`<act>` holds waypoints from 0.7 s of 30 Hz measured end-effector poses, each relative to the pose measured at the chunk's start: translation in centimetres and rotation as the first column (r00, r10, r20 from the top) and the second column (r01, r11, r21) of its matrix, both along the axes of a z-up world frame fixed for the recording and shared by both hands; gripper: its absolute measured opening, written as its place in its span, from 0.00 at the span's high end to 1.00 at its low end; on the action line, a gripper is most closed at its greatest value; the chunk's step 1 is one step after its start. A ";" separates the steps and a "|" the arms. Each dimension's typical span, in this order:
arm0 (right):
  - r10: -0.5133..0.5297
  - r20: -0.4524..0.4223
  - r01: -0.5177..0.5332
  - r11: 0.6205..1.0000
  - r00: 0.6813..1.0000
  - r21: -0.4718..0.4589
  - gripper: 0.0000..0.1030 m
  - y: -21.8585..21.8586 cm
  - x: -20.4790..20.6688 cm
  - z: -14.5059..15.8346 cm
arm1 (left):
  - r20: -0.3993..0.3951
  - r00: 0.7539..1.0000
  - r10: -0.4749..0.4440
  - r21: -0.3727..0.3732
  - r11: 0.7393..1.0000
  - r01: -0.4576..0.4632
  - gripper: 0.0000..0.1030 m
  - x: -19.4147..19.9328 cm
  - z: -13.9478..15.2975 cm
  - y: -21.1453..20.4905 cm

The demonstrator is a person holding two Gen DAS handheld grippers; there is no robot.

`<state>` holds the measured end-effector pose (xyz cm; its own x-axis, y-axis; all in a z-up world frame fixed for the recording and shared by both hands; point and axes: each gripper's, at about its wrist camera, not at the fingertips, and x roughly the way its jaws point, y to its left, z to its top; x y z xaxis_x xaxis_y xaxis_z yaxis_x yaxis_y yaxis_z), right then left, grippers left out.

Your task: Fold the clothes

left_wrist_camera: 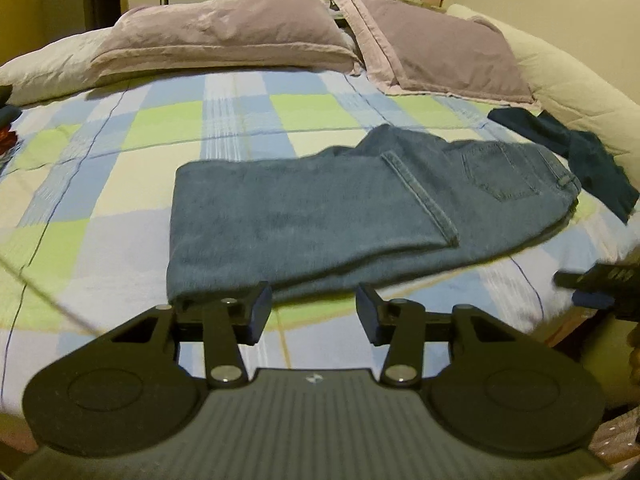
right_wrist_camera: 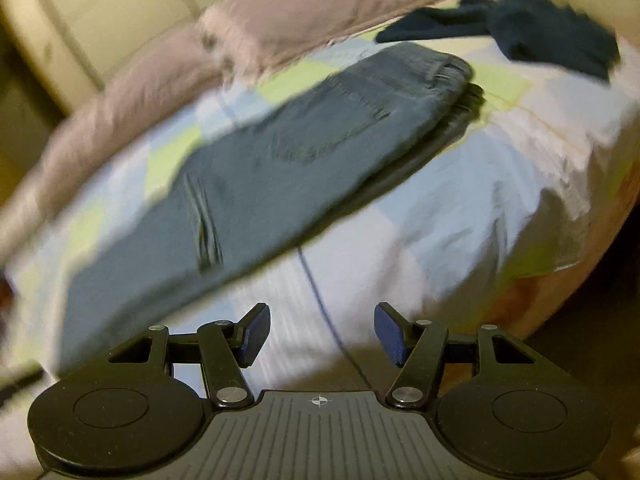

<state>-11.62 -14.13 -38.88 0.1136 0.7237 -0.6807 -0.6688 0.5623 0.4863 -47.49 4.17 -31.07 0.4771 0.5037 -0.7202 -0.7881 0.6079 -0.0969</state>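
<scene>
Two grippers sit in my hands, and both are spread wide with nothing between the pads. My left gripper (left_wrist_camera: 314, 312) hovers over the checked bedspread (left_wrist_camera: 120, 168), its left finger right at the near corner of the folded jeans (left_wrist_camera: 320, 208); I cannot tell whether it touches the denim. The jeans lie flat at the centre of that view, folded over lengthwise, the folded end toward 9 o'clock and the waistband with its back pocket toward 3 o'clock. Beyond the waistband, at about 2 o'clock, a dark blue garment (left_wrist_camera: 580, 156) lies crumpled on the bedspread, near the jeans. Two mauve pillows (left_wrist_camera: 224, 32) rest across the head of the bed at 12 o'clock.

My right gripper (right_wrist_camera: 320, 336) hangs above the bed's near edge, apart from the jeans (right_wrist_camera: 280, 168), which run from 8 o'clock up to 1 o'clock in its blurred view. The dark blue garment (right_wrist_camera: 520, 28) sits at 1 o'clock there. In the left view my right gripper (left_wrist_camera: 600, 284) shows as a dark blur at 3 o'clock.
</scene>
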 end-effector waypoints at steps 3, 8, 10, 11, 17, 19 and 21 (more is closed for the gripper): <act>-0.090 -0.156 0.109 0.987 0.984 0.118 0.40 -0.7 4.1 -0.9 | 0.022 1.000 0.004 -0.002 1.000 -0.004 0.60 0.5 -0.8 2.0; -0.227 -0.368 0.311 0.932 0.902 0.187 0.40 -0.8 11.0 -3.5 | 0.042 0.999 0.030 -0.028 0.999 -0.029 0.60 1.3 -2.7 5.1; -0.269 -0.416 0.374 0.906 0.869 0.195 0.40 -0.5 13.5 -4.3 | 0.050 0.998 0.040 -0.038 0.999 -0.038 0.60 1.6 -3.4 6.4; -0.291 -0.436 0.402 0.896 0.852 0.187 0.40 -0.3 14.6 -4.7 | 0.052 0.998 0.045 -0.043 0.998 -0.043 0.60 1.7 -3.8 6.9; -0.374 -0.487 0.495 0.856 0.789 0.145 0.40 1.2 19.7 -5.9 | 0.048 0.997 0.058 -0.053 0.997 -0.055 0.60 1.7 -5.1 8.1; -0.370 -0.464 0.485 0.861 0.805 0.154 0.41 2.1 20.6 -6.0 | 0.053 0.997 0.058 -0.065 0.996 -0.055 0.60 1.8 -5.5 8.3; -0.354 -0.448 0.467 0.868 0.821 0.168 0.41 2.9 21.1 -6.3 | 0.059 0.997 0.058 -0.077 0.996 -0.053 0.60 1.9 -5.9 8.5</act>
